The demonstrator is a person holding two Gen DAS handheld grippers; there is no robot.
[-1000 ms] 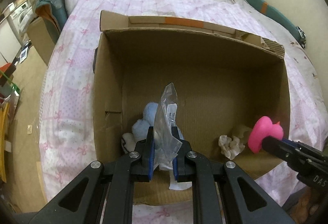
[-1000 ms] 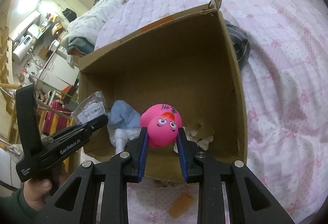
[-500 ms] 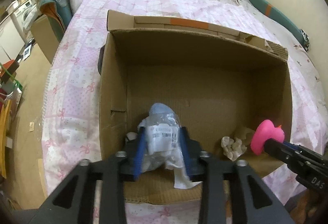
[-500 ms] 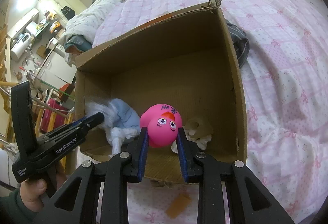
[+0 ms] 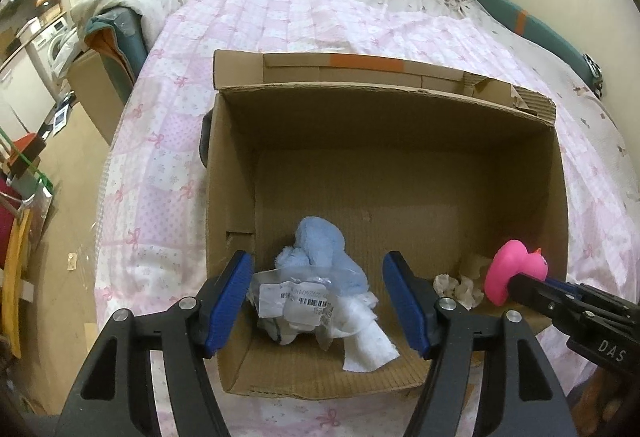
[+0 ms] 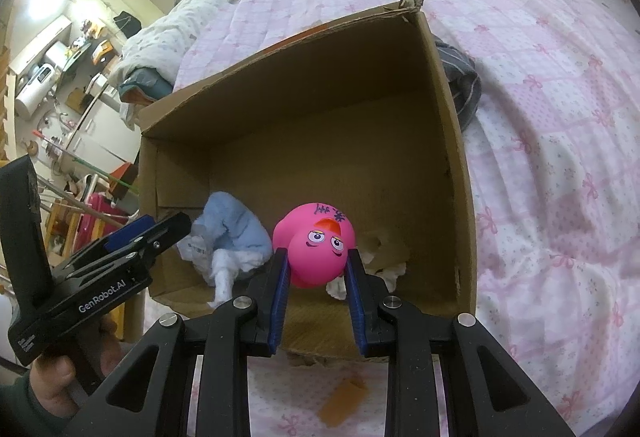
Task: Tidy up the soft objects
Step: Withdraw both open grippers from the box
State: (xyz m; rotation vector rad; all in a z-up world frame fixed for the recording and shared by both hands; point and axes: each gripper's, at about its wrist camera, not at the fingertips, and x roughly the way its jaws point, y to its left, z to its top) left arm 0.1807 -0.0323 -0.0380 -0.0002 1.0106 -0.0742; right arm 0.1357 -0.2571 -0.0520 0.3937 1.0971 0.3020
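Left wrist view: the left gripper (image 5: 320, 293) hangs over the near left corner of the cardboard box (image 5: 384, 117), which sits on the pink quilted bed (image 5: 168, 125). Its jaws have just been opening and now stand wide; a second ago they pinched the clear plastic bag (image 5: 296, 301) upright. The bag now lies loose on the box floor between the jaws, touching neither pad, draped against the blue plush toy (image 5: 320, 241). Crumpled paper (image 5: 456, 285) lies at the box's near right corner. The right gripper (image 5: 516, 283) enters at the box's right wall, holding the pink rubber duck (image 5: 512, 269).

Right wrist view: the right gripper (image 6: 318, 277) sits unchanged, jaws narrow and clamped on the pink rubber duck (image 6: 316, 249) above the box's near edge. The left gripper (image 6: 168, 227), held in a hand (image 6: 56, 377), now shows its jaws parted at the box's left wall, with the bag (image 6: 196, 249) lying inside beside the plush (image 6: 232, 229).
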